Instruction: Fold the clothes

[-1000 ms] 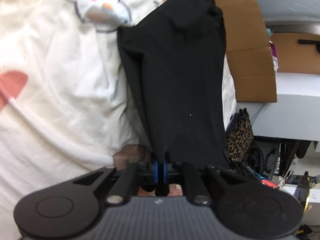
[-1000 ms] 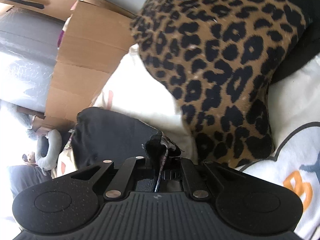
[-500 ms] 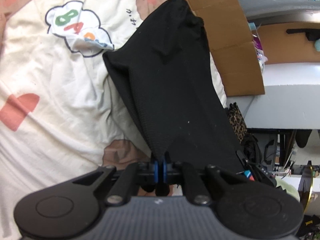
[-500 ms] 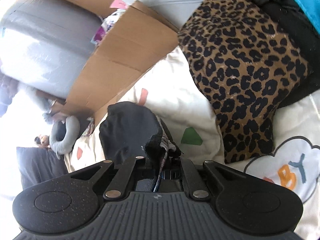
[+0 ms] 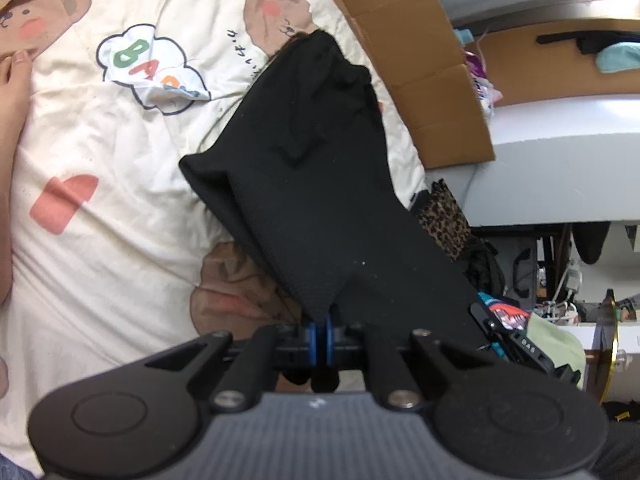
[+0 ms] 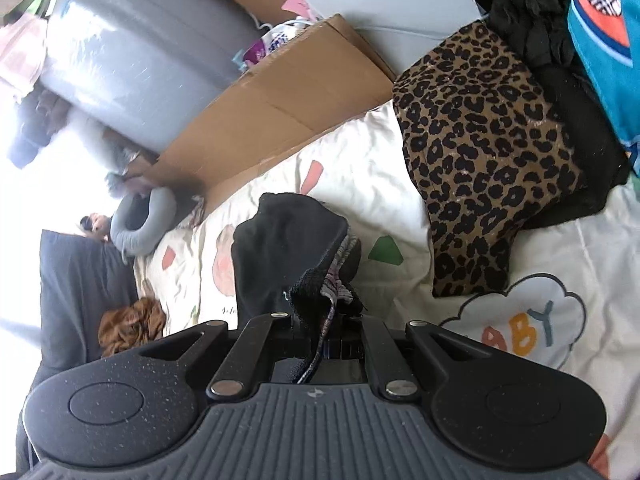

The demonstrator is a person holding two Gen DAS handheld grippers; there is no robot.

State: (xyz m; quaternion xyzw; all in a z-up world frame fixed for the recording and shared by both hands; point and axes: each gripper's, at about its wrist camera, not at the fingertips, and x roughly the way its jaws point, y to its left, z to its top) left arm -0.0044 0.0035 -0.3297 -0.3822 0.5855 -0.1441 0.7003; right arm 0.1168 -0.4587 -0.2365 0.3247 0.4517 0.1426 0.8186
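The left gripper [image 5: 320, 330] has its jaws clamped on one edge of the black knit garment [image 5: 304, 168]. The right gripper [image 6: 326, 320] has its jaws clamped on another edge of it [image 6: 280, 248]. The garment hangs down over the cream bed sheet with cartoon bears [image 5: 120, 200], its far end near the sheet. To do this step well, both hands should probably lift evenly and pull apart, so the cloth hangs flat before it is laid down near the brown cardboard box [image 5: 420, 60].

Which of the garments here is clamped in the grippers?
The plain black garment: both the left gripper and right gripper pinch its edge. The leopard-print garment lies free on the bedsheet.
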